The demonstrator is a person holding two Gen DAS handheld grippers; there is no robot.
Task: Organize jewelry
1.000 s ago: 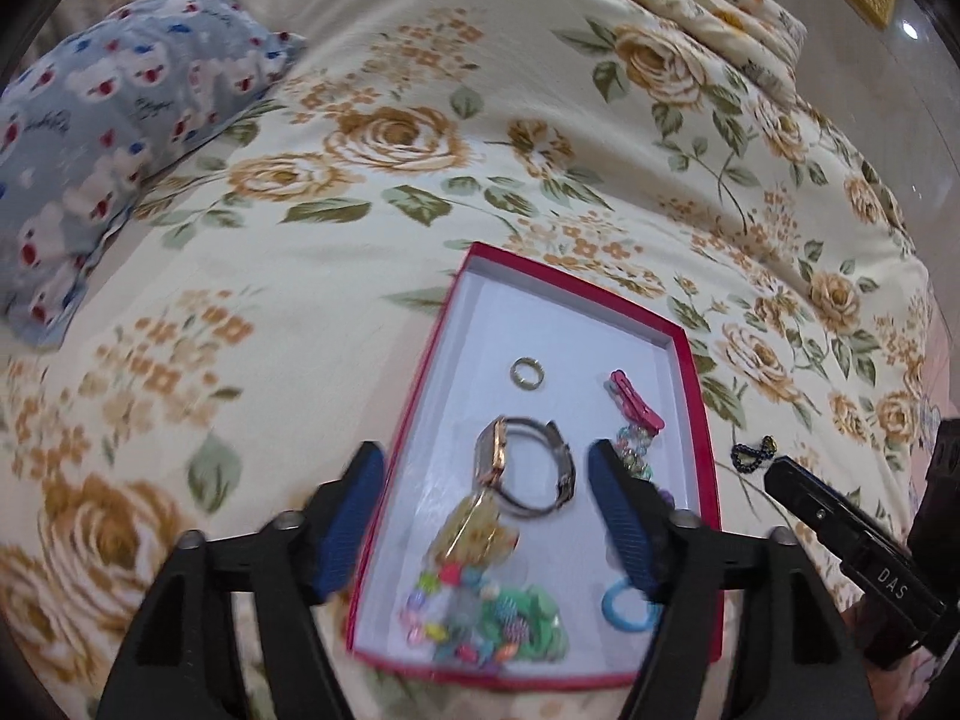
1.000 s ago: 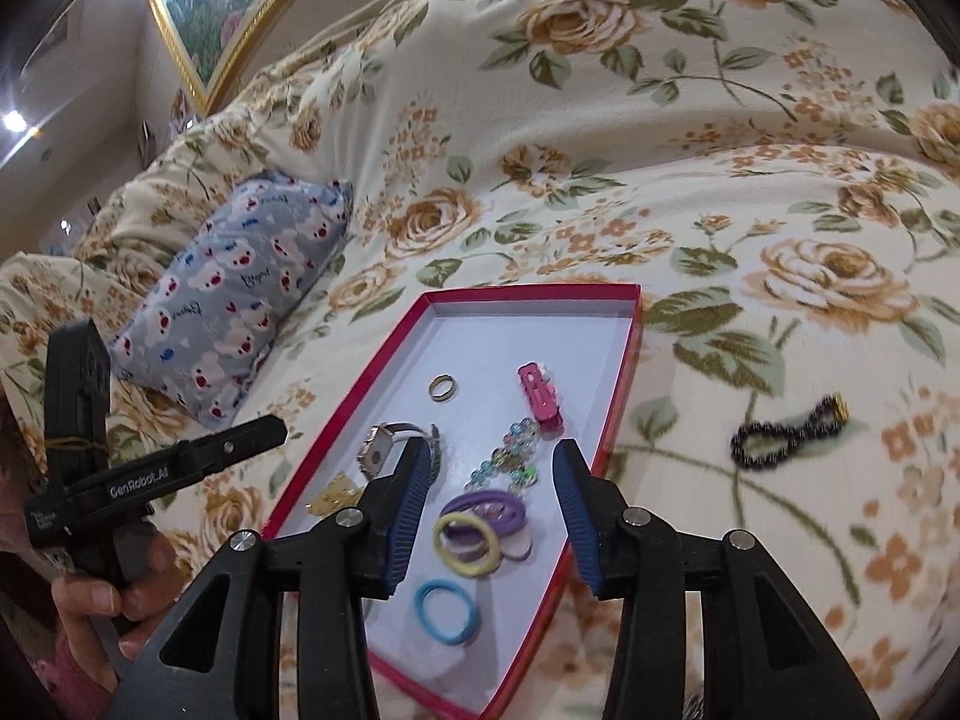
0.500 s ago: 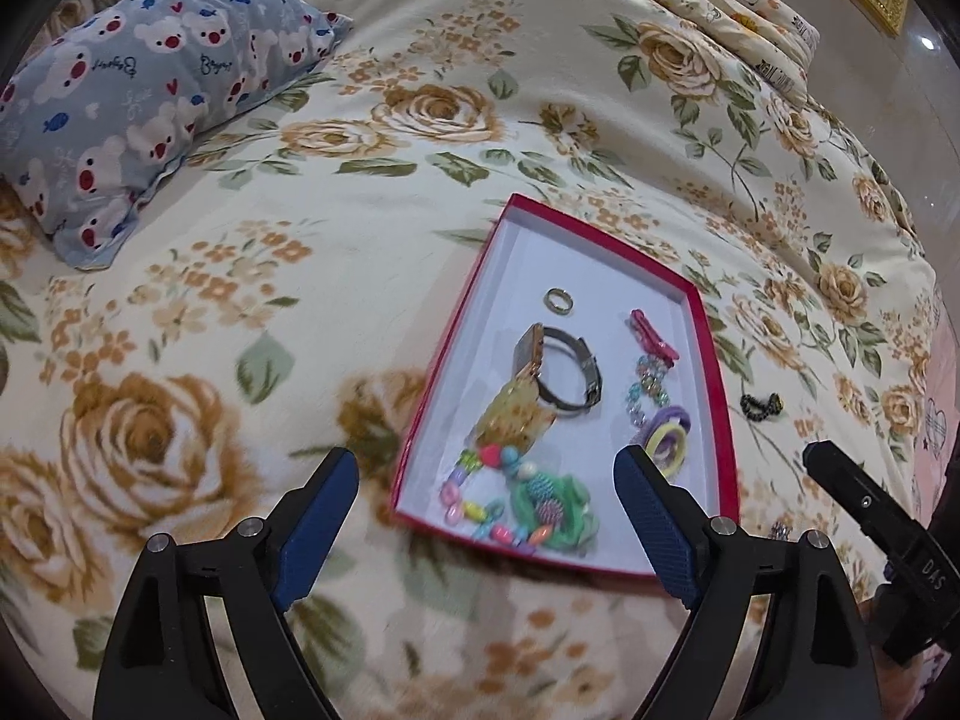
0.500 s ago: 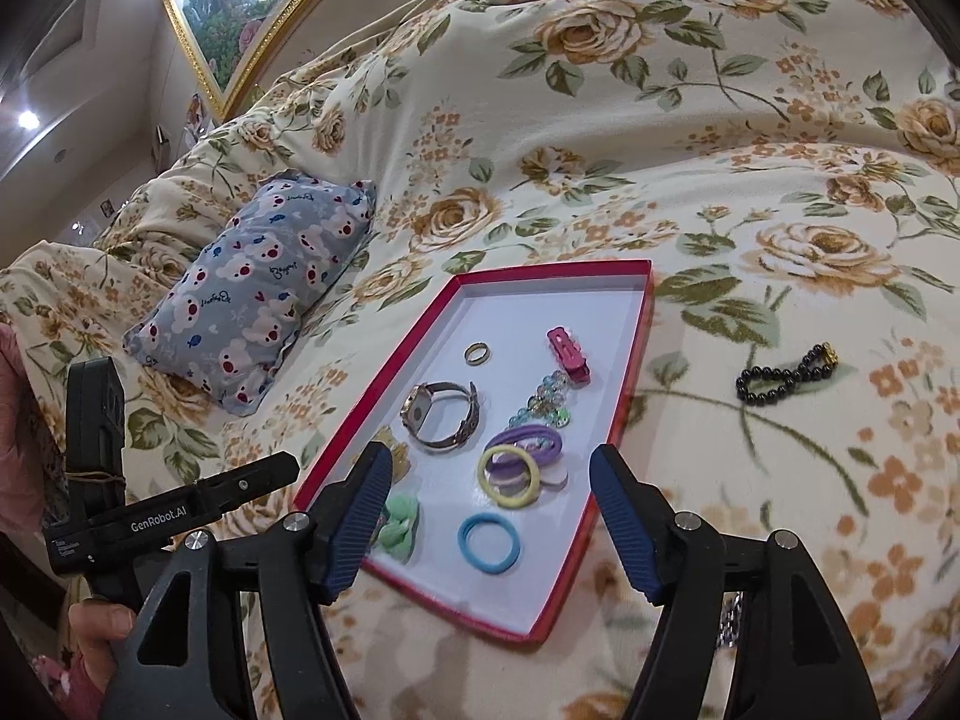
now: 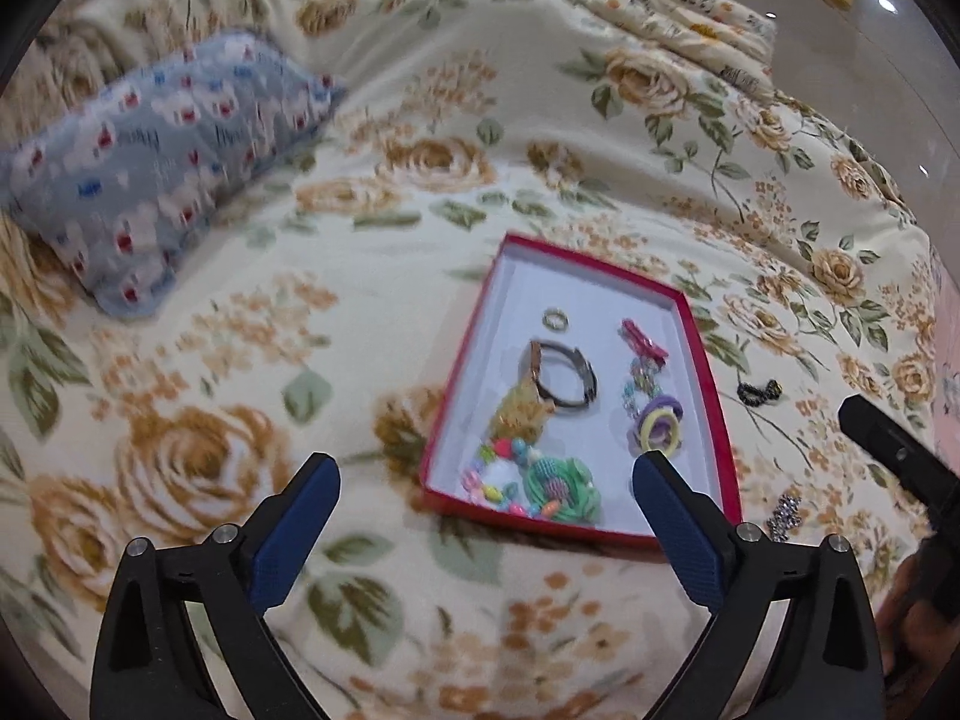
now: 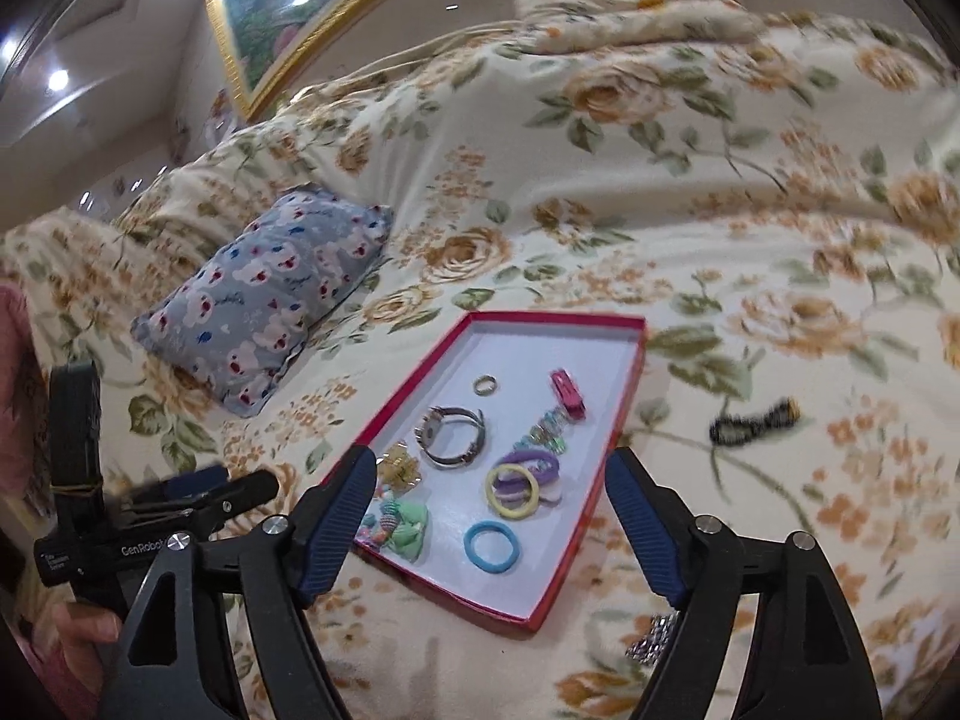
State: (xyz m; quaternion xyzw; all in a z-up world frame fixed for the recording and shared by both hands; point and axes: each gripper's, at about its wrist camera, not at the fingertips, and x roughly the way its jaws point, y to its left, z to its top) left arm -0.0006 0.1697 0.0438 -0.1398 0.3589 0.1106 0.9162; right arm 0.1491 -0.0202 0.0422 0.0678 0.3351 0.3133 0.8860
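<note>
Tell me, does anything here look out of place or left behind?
Yes. Most pieces lie in the red tray, but a black bead bracelet lies outside it on the floral bedspread, and a small sparkly piece sits on the cover near the tray's near corner. Nothing looks spilled or broken.

A bed (image 5: 420,138) with a cream spread printed in golden roses and green leaves fills the scene. A blue patterned pillow (image 6: 264,294) lies on its left side. A folded floral quilt (image 6: 630,0) sits at the far end. On the far wall hangs a gold-framed painting (image 6: 282,6); ceiling lights (image 6: 57,79) glow at left.
</note>
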